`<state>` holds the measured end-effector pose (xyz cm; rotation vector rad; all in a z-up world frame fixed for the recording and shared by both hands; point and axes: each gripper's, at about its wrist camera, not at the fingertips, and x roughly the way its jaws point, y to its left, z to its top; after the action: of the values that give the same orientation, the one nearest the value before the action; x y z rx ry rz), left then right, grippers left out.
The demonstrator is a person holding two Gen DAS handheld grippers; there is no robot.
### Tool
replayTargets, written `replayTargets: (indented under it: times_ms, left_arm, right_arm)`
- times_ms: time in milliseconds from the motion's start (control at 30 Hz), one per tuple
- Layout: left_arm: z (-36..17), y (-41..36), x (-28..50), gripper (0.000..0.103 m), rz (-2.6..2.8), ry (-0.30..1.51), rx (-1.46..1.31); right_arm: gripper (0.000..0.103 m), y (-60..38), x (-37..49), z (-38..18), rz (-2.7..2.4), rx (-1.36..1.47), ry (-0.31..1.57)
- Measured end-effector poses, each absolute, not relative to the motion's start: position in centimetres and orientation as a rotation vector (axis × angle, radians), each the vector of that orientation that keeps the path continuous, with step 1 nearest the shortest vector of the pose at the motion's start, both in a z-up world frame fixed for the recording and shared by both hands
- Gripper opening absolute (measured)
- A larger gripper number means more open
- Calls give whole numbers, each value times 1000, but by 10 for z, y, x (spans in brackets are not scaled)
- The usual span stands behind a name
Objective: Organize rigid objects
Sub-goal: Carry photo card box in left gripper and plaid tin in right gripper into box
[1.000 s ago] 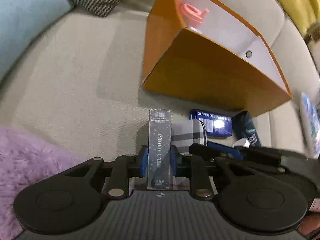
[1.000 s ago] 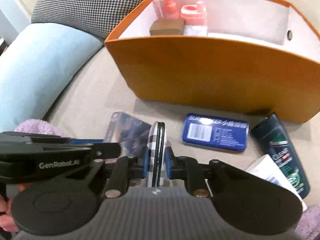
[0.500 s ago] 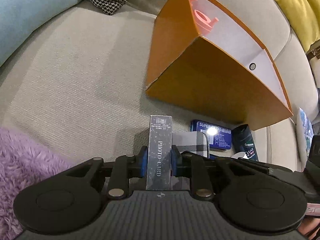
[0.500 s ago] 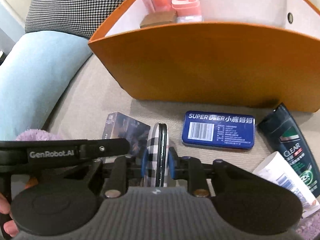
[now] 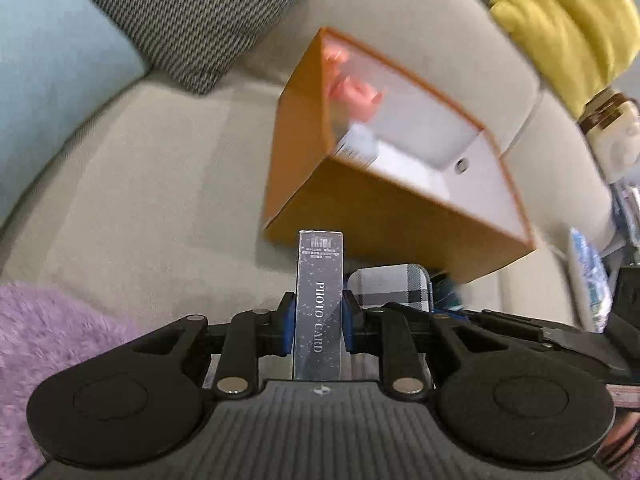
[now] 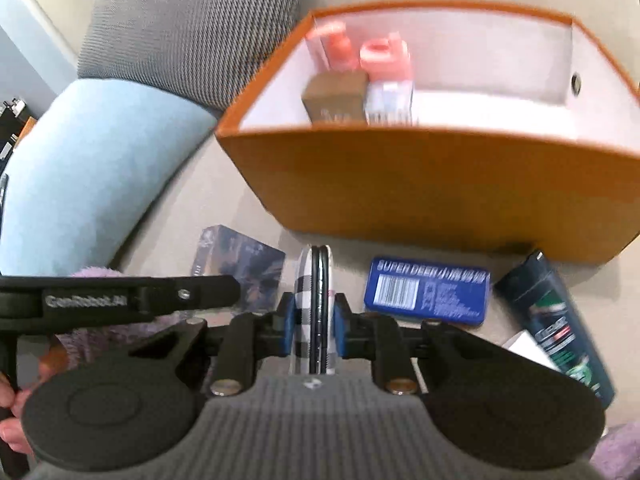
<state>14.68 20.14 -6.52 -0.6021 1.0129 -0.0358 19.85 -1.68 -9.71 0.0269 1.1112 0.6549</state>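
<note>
**Both my grippers loaded, orange box ahead**

My left gripper [image 5: 319, 322] is clamped on the photo card box [image 5: 319, 300], a slim dark carton held upright on its narrow edge between the blue pads [image 5: 289, 322]. My right gripper [image 6: 314, 322] is closed around the plaid case [image 6: 314, 300], gripped edge-on so its dark seam faces the camera. From the left wrist the plaid case [image 5: 390, 286] shows just beside the photo card box, to its right.

Beyond both tools sits the orange box [image 6: 420, 192] on the beige sofa [image 5: 140, 200], open at the top. Inside it, at the left end, stand two pink bottles [image 6: 384, 56], a brown carton [image 6: 336, 96] and a small white box [image 6: 390, 102]. On the cushion in front of the orange box lie a blue tin [image 6: 426, 290] and, to its right, a dark green bottle [image 6: 558, 320]. A light blue pillow [image 6: 92, 168] and a houndstooth cushion [image 6: 192, 24] lie to the left
</note>
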Motion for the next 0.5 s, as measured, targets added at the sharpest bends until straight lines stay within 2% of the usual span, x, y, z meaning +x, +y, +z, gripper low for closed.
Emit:
replayTargets:
  times_ms: [267, 500]
  left_arm:
    - [-3, 200, 163, 25, -99, 903, -571]
    - [41, 208, 209, 25, -155, 823, -517]
  right_arm:
    - [20, -35, 208, -33, 698, 67, 969]
    - [20, -48, 236, 22, 706, 108, 826]
